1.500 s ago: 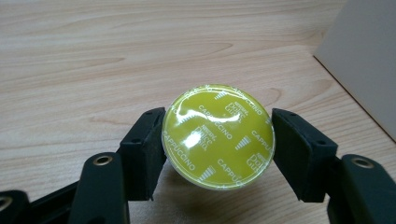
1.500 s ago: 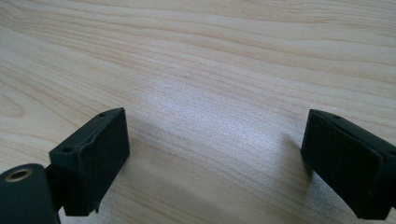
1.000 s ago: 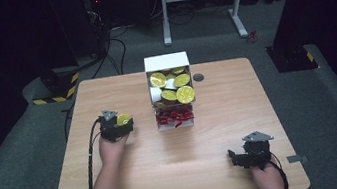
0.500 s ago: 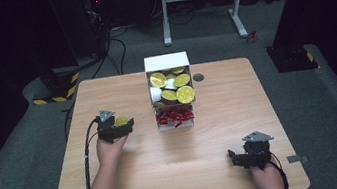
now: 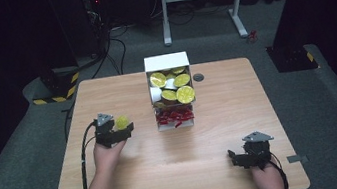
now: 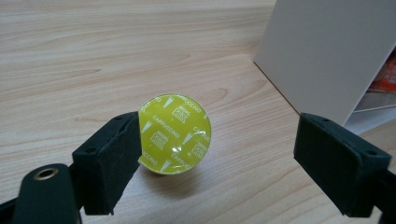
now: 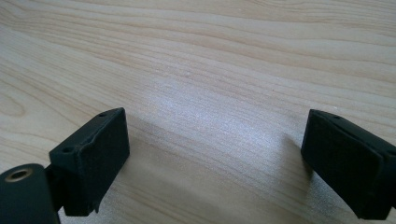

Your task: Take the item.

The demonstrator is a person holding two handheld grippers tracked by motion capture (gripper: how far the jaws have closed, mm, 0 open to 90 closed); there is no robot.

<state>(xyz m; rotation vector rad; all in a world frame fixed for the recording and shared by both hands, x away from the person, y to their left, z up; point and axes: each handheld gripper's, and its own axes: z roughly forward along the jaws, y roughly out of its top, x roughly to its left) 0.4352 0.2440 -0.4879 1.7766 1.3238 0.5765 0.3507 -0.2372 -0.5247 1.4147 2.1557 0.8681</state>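
A yellow cappuccino capsule (image 6: 175, 134) lies on the wooden table (image 5: 177, 164) between the jaws of my left gripper (image 6: 219, 140), foil lid towards the camera. It sits against the left pad (image 6: 112, 158), while the right pad (image 6: 336, 163) stands well clear of it. These jaws have just been opening and are open. In the high view the capsule (image 5: 121, 121) is at the tip of the left gripper (image 5: 123, 127), left of the box. My right gripper (image 5: 236, 159) rests low over bare wood near the front right edge, and its jaws (image 7: 215, 140) are open with nothing between them.
A white box (image 5: 167, 62) at the middle back of the table holds several yellow capsules (image 5: 175, 86), with red packets (image 5: 175, 117) in its lower front part. Its white side wall (image 6: 327, 51) rises close to the left gripper's right jaw. A small dark disc (image 5: 198, 77) lies beside the box.
The left gripper has drifted slightly left, away from the box, with the yellow capsule still at its jaws. The right gripper has not moved.
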